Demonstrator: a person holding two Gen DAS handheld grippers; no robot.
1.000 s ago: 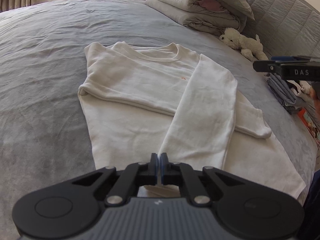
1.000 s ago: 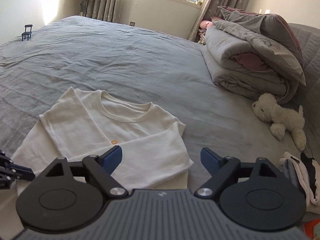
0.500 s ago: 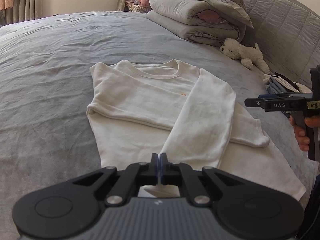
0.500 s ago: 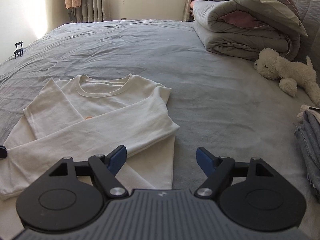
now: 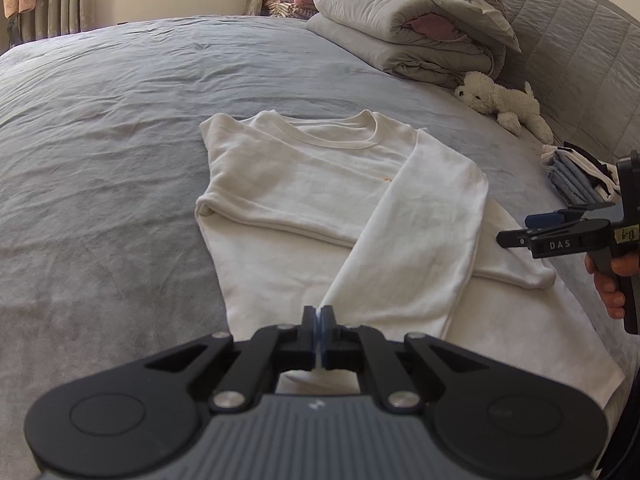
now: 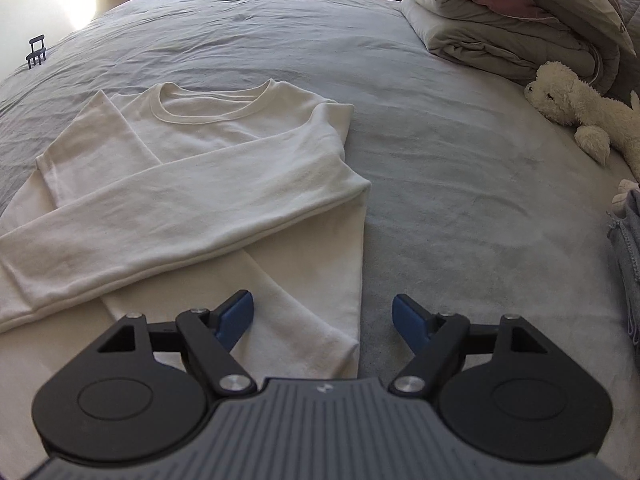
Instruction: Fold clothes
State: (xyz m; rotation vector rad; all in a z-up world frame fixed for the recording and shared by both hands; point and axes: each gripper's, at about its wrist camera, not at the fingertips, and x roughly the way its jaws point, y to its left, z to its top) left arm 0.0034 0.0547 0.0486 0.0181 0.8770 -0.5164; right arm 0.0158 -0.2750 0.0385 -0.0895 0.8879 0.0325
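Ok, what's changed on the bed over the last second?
The right gripper came down toward the sweatshirt's hem corner on its own side, jaws open, nothing grasped yet. In the left view it dropped from level with the toy dog to beside the lower cuff. The left gripper stayed shut on the hem. Sleeves stayed crossed; folded duvet unmoved.

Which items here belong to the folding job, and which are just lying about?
Job:
white sweatshirt, sleeves crossed
left gripper, pinching its fabric
right gripper, fingers apart

Lying about:
plush toy
folded duvet
clothes pile
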